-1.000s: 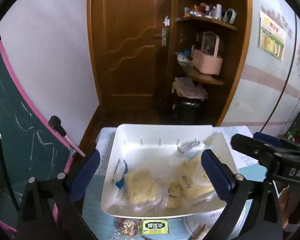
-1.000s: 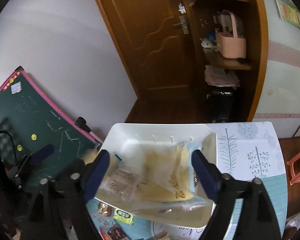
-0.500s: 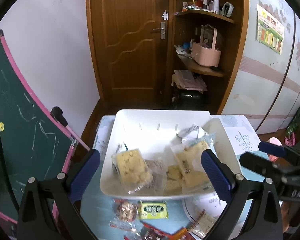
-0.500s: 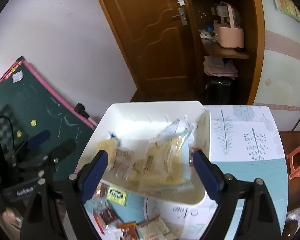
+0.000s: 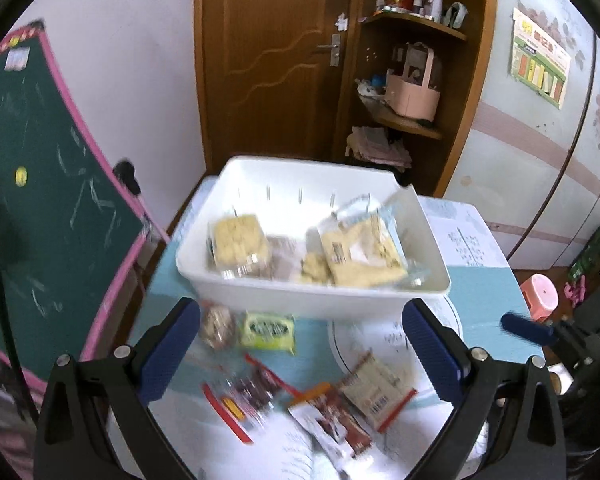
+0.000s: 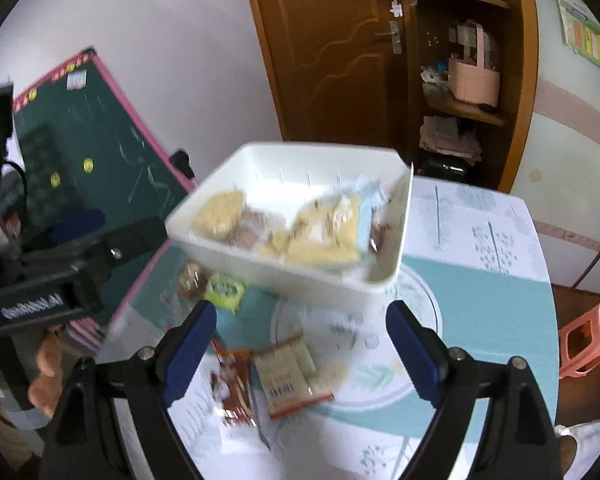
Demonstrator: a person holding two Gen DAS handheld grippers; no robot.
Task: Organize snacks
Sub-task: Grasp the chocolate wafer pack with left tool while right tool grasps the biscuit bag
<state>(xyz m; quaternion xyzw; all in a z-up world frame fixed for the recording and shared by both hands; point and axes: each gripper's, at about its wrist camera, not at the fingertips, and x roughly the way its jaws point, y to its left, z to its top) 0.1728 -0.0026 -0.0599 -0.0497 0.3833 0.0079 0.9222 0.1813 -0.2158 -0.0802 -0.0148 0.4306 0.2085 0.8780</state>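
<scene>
Bin point(image 5: 312, 300), white, w/ yellow snack packs point(image 5: 356, 252) inside, sits on table point(image 5: 480, 292) just beyond left gripper point(image 5: 300, 352) and right gripper point(image 6: 300, 344); both spread wide, holding nothing. Loose packets point(image 5: 376, 392) lie near side, between fingers. Bin's long axis runs left-right; open top faces up.
</scene>
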